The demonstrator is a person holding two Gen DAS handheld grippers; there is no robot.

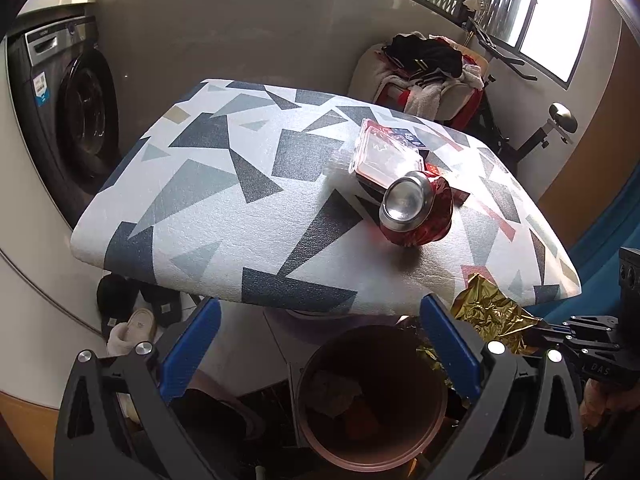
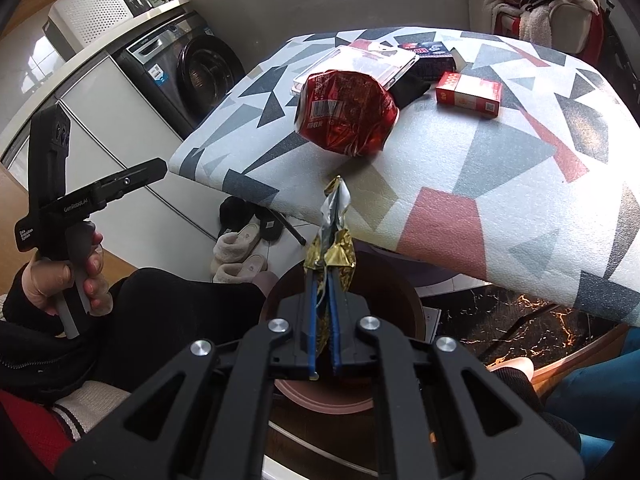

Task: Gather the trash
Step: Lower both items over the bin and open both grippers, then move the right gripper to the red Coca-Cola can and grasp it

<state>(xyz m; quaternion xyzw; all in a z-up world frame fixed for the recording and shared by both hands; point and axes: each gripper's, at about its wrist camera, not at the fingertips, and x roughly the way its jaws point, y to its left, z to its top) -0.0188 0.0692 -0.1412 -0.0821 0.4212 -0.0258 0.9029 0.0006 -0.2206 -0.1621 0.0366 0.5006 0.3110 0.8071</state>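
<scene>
Gold wrapper clamped over the bin, crushed can lying on the patterned table.

The table (image 1: 224,184), draped in a triangle-print cloth, is the landmark: below its near edge stands the round bin (image 1: 372,396), its rim partly hidden by both grippers and its contents too dark to identify. On the table near that edge lies the crushed red can (image 1: 416,212) on its side, long axis running toward the left wrist camera, which sees its silver end; the right wrist view shows its barcoded side instead. Behind the can sits a clear plastic box (image 2: 360,64), and only the right wrist view shows the red carton (image 2: 468,94) fully. The right gripper (image 2: 324,276), jaws clenched, grasps the crumpled gold wrapper (image 2: 334,240), which stands upright above the bin, just off the table's near edge. The left gripper (image 1: 320,312) hangs over the bin with jaws spread and nothing between them.
</scene>
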